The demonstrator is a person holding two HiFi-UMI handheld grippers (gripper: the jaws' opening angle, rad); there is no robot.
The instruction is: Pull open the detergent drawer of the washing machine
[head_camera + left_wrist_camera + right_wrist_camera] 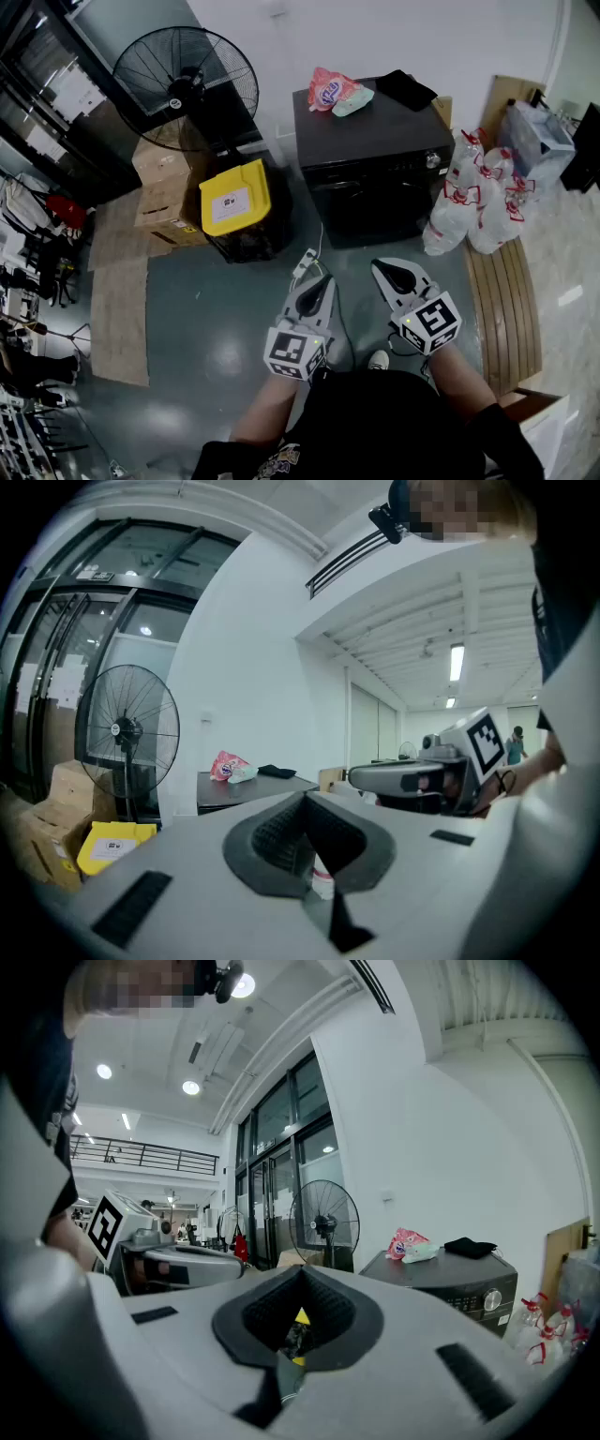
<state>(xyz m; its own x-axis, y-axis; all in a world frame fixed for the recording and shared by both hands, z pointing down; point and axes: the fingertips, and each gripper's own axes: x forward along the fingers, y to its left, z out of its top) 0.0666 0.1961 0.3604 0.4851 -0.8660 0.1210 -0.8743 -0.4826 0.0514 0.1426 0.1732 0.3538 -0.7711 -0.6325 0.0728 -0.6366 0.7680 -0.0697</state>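
Observation:
The dark washing machine (pixel 373 178) stands against the far wall, a step ahead of me. Its control strip has a round knob (pixel 432 160) at the right; the detergent drawer is too dark to make out. A pink bag (pixel 334 91) and a black cloth (pixel 405 87) lie on its top. My left gripper (pixel 322 282) and right gripper (pixel 395 273) are held side by side over the floor, well short of the machine, both shut and holding nothing. In the right gripper view the machine (pixel 461 1290) is at the right beyond the shut jaws; in the left gripper view its top (pixel 246 787) shows.
A yellow-lidded bin (pixel 234 198), cardboard boxes (pixel 165 190) and a standing fan (pixel 185 85) are left of the machine. White bags with red handles (pixel 473 199) lean at its right, beside a slatted wooden bench (pixel 506 300). A power strip (pixel 305 264) lies on the floor.

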